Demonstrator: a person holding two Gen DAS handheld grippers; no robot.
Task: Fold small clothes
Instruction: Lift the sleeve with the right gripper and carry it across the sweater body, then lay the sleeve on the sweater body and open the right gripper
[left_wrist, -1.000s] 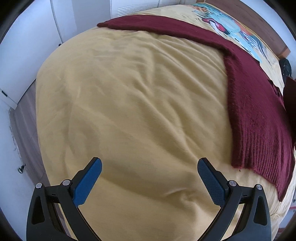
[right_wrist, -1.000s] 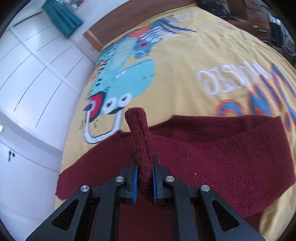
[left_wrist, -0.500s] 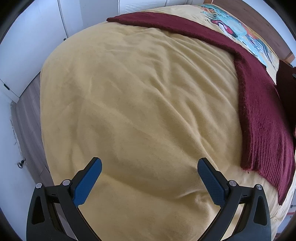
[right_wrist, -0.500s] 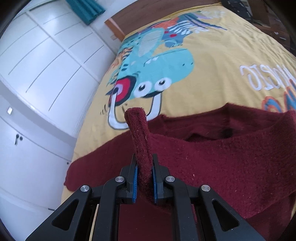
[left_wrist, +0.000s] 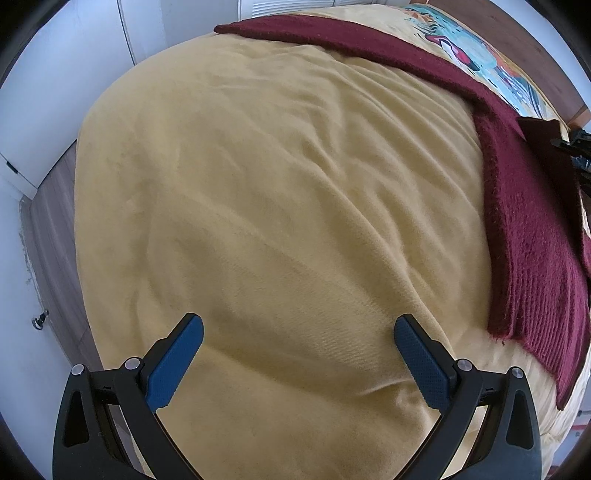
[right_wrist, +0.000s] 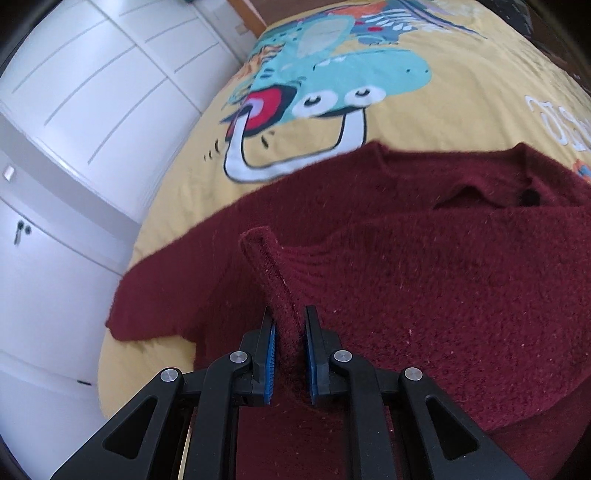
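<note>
My right gripper (right_wrist: 288, 350) is clamped on a pinched ridge of the fuzzy maroon knit sweater (right_wrist: 424, 280), which lies spread across the yellow cartoon-print bedspread (right_wrist: 424, 110) just ahead of it, its neckline on the far side. My left gripper (left_wrist: 295, 354), jaws wide and empty, hangs over bare bedspread; the sweater's long outstretched sleeve (left_wrist: 369, 48) lies well off to its right, so the right hand is nearer for the fold.

Both wrist views look down along their grippers, sharing the maroon sweater (left_wrist: 524, 206) on the bed (left_wrist: 280, 206).
</note>
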